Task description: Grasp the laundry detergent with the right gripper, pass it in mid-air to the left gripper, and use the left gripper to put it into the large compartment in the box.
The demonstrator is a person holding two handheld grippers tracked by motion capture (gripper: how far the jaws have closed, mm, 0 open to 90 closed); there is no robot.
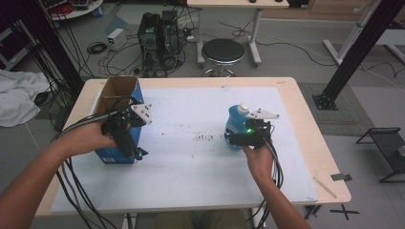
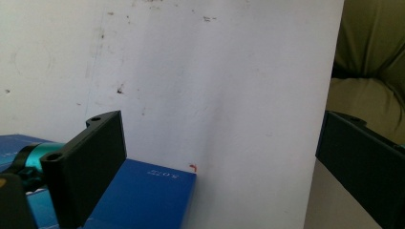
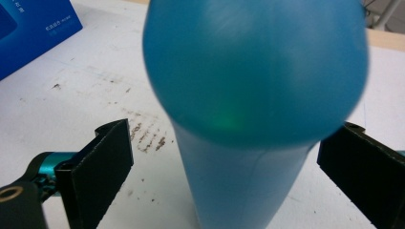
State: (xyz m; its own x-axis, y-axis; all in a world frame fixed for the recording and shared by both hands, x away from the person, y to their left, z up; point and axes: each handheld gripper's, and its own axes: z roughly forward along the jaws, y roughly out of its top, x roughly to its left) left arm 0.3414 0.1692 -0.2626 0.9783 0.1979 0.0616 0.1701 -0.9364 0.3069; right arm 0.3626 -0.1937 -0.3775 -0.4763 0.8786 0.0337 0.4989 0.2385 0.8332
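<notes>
One bottle (image 3: 248, 95) between right tool (image 3: 224, 176) jaws.

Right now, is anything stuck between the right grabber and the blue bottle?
No. The blue bottle stands between the right gripper jaws, which are open, with bare gaps on both sides.

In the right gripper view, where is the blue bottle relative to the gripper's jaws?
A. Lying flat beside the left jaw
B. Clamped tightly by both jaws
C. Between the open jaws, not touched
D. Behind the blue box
C: the bottle stands upright between the right gripper jaws, with a gap on each side.
</notes>
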